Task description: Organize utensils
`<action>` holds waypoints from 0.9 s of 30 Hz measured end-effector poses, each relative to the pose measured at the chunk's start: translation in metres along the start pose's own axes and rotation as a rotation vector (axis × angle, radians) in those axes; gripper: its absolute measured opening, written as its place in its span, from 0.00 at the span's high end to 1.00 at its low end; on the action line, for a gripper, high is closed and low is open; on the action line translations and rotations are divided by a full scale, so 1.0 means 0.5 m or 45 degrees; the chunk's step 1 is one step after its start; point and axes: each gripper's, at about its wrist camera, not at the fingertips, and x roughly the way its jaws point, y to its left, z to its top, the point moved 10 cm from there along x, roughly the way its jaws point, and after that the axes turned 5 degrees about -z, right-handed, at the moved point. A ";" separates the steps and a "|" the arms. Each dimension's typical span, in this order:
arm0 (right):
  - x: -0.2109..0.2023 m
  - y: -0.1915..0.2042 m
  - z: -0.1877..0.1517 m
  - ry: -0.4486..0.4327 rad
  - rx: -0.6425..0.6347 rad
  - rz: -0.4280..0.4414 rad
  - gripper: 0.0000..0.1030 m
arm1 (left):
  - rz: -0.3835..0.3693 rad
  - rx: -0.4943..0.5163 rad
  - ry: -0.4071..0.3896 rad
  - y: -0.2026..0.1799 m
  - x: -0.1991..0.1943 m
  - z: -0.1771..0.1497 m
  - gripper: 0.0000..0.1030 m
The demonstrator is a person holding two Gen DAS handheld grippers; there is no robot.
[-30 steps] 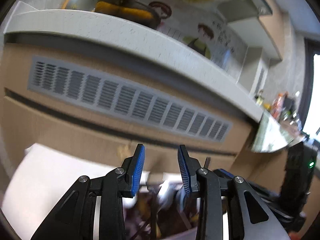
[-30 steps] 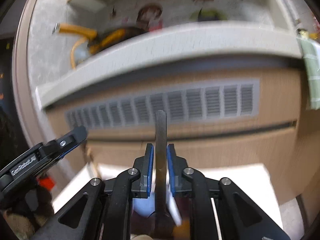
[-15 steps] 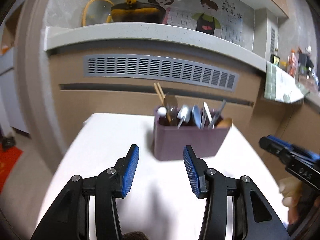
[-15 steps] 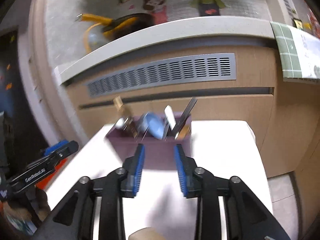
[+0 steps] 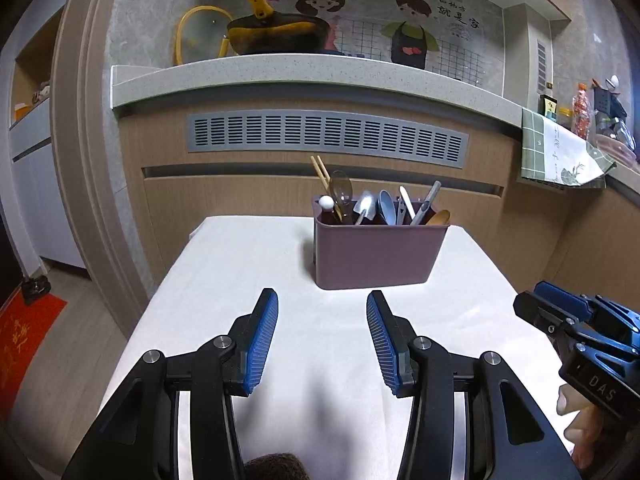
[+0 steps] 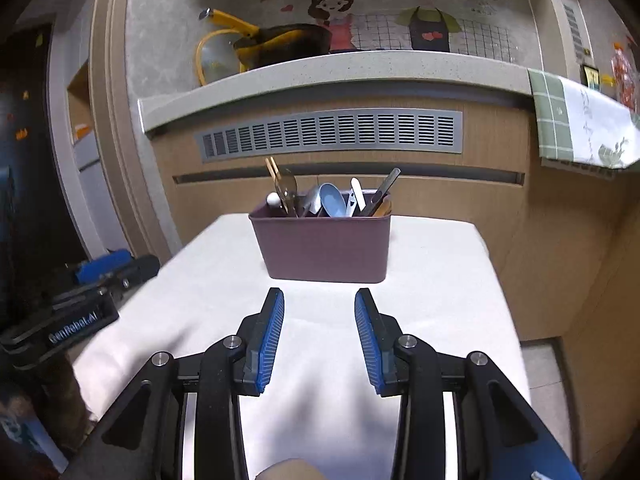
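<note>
So here the mauve rectangular plastic utensil caddy (image 5: 380,254) sits upright toward the far end of the white cloth-covered table (image 5: 240,272), right in front of the wood-panelled counter front with the long grey slotted vent grille (image 5: 326,136). It's stuffed with utensils standing up: a pair of light wooden chopsticks (image 5: 320,170) leaning left at the left end, a clear brownish plastic spoon (image 5: 341,188) just beside them, a small white ball-topped stick (image 5: 326,202), a shiny metal spoon (image 5: 366,204), a pale blue plastic spoon (image 5: 387,205), a white flat-handled utensil (image 5: 406,200), a dark grey metal handle (image 5: 428,200) tilted right, and a wooden spoon bowl (image 5: 439,217) peeking over the right rim. The left gripper (image 5: 322,340) hangs over the near part of the table with its blue ribbed pads (image 5: 262,344) spread wide and nothing between them. The right gripper (image 6: 319,334) is also empty, jaws apart a bit less wide, aimed at the caddy but well short of it. Each gripper shows up at the edge of the other's view. Up on the speckled stone countertop (image 5: 304,74) there's a dark frying pan with a yellow handle (image 5: 272,32), and a green checked tea towel (image 5: 556,152) hangs over the counter edge on the right.
</note>
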 end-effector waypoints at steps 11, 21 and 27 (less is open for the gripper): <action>0.005 -0.007 -0.001 0.010 0.006 -0.013 0.66 | -0.026 -0.001 0.033 -0.006 0.015 -0.004 0.54; 0.007 -0.009 -0.002 0.013 -0.004 -0.020 0.66 | -0.041 0.002 0.048 -0.009 0.022 -0.010 0.54; 0.010 -0.012 -0.005 0.018 0.006 -0.026 0.66 | -0.047 0.002 0.050 -0.012 0.023 -0.011 0.54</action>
